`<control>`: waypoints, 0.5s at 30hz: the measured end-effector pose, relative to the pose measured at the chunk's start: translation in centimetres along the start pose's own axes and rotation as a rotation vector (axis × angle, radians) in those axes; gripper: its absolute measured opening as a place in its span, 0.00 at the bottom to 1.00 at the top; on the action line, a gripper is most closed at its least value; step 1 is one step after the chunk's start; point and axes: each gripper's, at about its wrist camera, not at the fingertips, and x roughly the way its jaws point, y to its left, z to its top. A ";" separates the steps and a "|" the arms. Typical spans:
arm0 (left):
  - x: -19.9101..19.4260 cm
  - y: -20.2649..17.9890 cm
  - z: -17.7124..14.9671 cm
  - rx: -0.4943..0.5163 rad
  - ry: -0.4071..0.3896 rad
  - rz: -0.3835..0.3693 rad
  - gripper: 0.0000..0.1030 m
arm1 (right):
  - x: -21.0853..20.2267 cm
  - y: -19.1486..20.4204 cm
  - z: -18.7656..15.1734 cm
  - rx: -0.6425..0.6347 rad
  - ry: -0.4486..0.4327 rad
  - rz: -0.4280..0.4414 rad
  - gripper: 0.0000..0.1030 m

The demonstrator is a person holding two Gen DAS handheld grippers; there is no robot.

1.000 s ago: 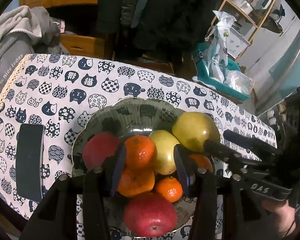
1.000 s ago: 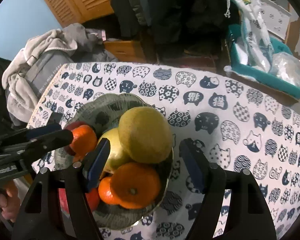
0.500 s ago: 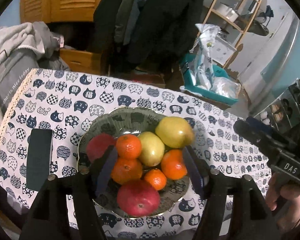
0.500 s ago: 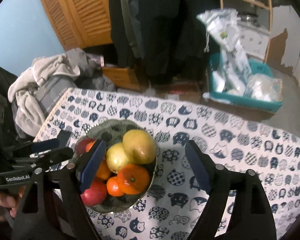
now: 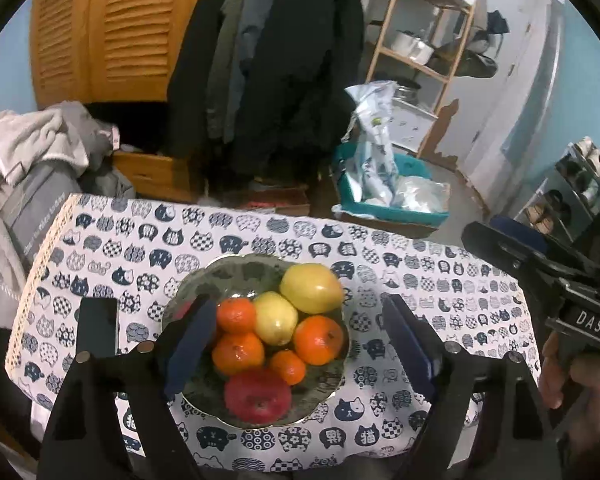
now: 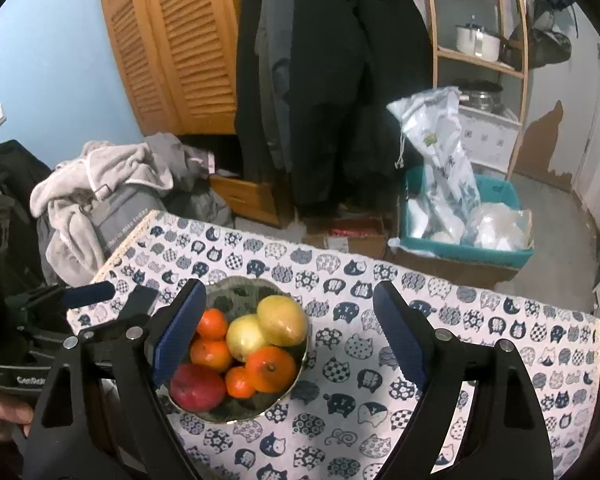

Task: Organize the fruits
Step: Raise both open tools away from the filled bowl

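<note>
Seven fruits fill the bowl [image 5: 203, 280], which sits on the cat-print cloth [image 5: 420, 292] of a table, toward its left side. At the far rim lies a large yellow-green pear [image 5: 311, 288], touching a smaller yellow fruit [image 5: 275, 317] beside it. Four oranges cluster around these: one [image 5: 235, 314] at the left, one [image 5: 237, 353] just below it, one [image 5: 318, 339] at the right, and a small one [image 5: 287, 366] toward the near side. A red apple [image 5: 257, 395] lies at the near rim; a second red fruit may sit behind the left finger, but that cannot be told. The left gripper [image 5: 297, 344] hangs above the bowl with its jaws opening, released, nothing between the pads; the fruit shows between them only because it lies below. The right gripper [image 6: 287, 336] is likewise released and opening, empty, above the bowl and the cloth to its right. Each gripper shows at the edge of the other's view, held in a hand [image 5: 556, 372]. A dark flat slab [image 5: 97, 326] lies on the cloth left of the bowl. Beyond the table are a clothes pile [image 6: 99, 188], hanging coats [image 6: 332, 80], a teal bin [image 6: 464, 248] of bags and a wooden shelf [image 6: 480, 56].
</note>
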 end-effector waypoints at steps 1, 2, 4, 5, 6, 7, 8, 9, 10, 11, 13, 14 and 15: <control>-0.3 -0.3 0.0 0.009 -0.008 0.002 0.84 | -0.4 0.0 0.1 -0.002 -0.007 0.000 0.83; -0.6 -0.4 0.1 0.015 -0.015 0.003 0.84 | -0.8 0.0 0.1 -0.004 -0.013 0.000 0.83; -1.1 -0.8 0.2 0.022 -0.029 0.001 0.85 | -1.7 -0.2 0.3 -0.006 -0.029 -0.007 0.83; -1.3 -0.9 0.2 0.024 -0.034 -0.001 0.86 | -2.0 -0.2 0.3 -0.006 -0.034 -0.010 0.83; -1.5 -1.0 0.2 0.024 -0.037 -0.002 0.87 | -2.2 -0.3 0.3 -0.005 -0.037 -0.011 0.83; -1.7 -1.1 0.3 0.025 -0.041 -0.002 0.87 | -2.6 -0.5 0.3 -0.002 -0.041 -0.011 0.83; -1.9 -1.3 0.3 0.026 -0.044 -0.002 0.87 | -2.8 -0.6 0.3 -0.001 -0.044 -0.012 0.83; -2.0 -1.4 0.3 0.026 -0.048 -0.002 0.87 | -3.1 -0.7 0.2 0.001 -0.048 -0.014 0.83; -2.3 -1.5 0.4 0.028 -0.056 -0.001 0.87 | -3.4 -0.8 0.2 0.001 -0.050 -0.018 0.83; -2.4 -1.6 0.5 0.029 -0.062 0.000 0.88 | -3.6 -0.9 0.2 0.001 -0.054 -0.022 0.83; -2.7 -1.9 0.6 0.030 -0.073 -0.002 0.91 | -3.9 -1.2 0.1 0.001 -0.057 -0.028 0.83; -2.9 -2.0 0.7 0.030 -0.081 0.000 0.91 | -4.0 -1.3 0.1 -0.001 -0.056 -0.030 0.83; -3.1 -2.1 0.6 0.031 -0.085 0.000 0.92 | -4.1 -1.4 0.0 -0.002 -0.056 -0.035 0.83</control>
